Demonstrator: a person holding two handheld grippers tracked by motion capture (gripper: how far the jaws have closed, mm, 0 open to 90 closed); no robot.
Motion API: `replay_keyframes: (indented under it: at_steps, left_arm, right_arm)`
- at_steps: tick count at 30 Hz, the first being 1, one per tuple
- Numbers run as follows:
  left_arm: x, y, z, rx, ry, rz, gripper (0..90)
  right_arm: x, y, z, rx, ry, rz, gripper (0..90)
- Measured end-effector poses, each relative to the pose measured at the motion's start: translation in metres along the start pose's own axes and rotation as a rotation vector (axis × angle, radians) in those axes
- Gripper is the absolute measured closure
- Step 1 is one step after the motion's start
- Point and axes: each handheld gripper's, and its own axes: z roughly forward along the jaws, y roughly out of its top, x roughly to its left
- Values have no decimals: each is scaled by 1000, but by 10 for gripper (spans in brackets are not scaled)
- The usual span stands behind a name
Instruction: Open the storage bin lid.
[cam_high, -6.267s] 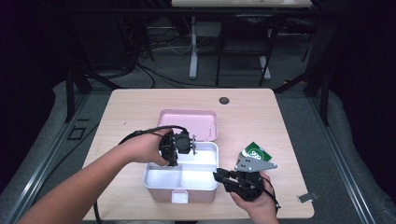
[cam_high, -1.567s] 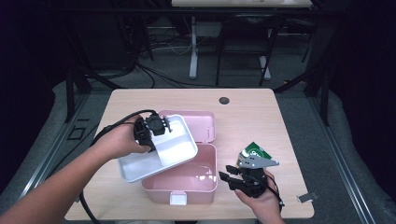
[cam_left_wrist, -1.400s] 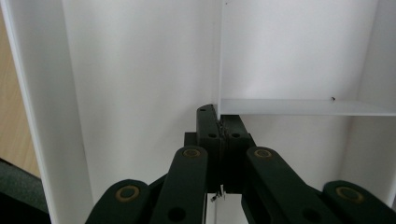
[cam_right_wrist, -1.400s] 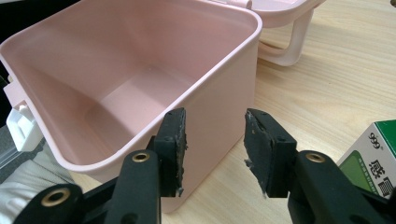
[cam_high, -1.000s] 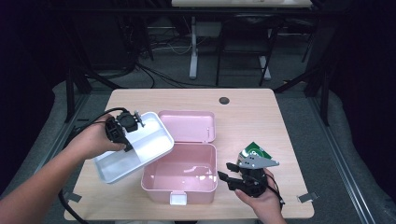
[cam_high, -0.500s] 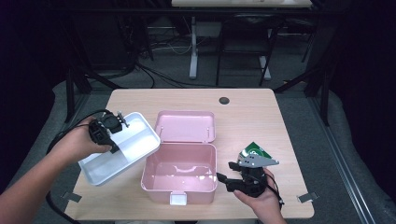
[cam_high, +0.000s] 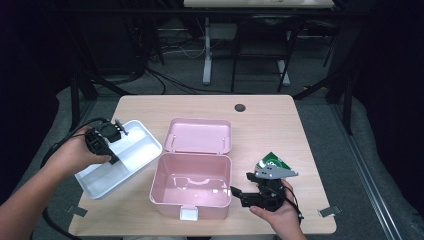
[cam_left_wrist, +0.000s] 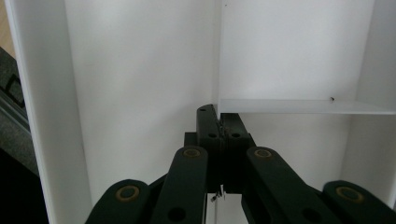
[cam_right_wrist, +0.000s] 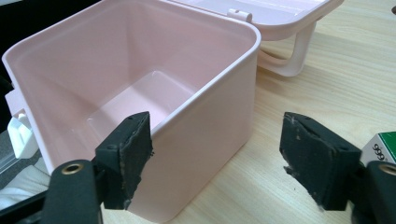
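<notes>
On the wooden table (cam_high: 300, 130) the white tray (cam_high: 135, 150) is held left of the pink box (cam_high: 192, 192), its divider clamped in the shut left gripper (cam_high: 107, 137), while the right gripper (cam_high: 240, 192), jaws just widened and empty, straddles the box's near right corner.

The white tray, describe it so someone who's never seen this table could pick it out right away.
Start at the wooden table and find the open pink box near its front edge. Just left of the box, at the table's left edge, sits the white tray, held by the left tool. It is shallow, white and split by dividers.
</notes>
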Motion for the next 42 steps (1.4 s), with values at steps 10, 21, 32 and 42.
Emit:
replay_keyframes:
  at_steps: [10,21,32,42]
  left_arm:
    - [15,-13,21,18,-3,-54,891]
    - [17,-14,60,39,-28,-85,891]
    - [21,-9,94,39,-66,-115,891]
    - [22,-6,119,34,-76,-123,891]
  right_arm:
    - [0,0,-1,10,6,-21,231]
    - [-2,0,-1,29,-3,-23,267]
    - [-4,-1,-2,33,-12,-24,278]
    - [-5,-1,-3,34,-16,-24,289]
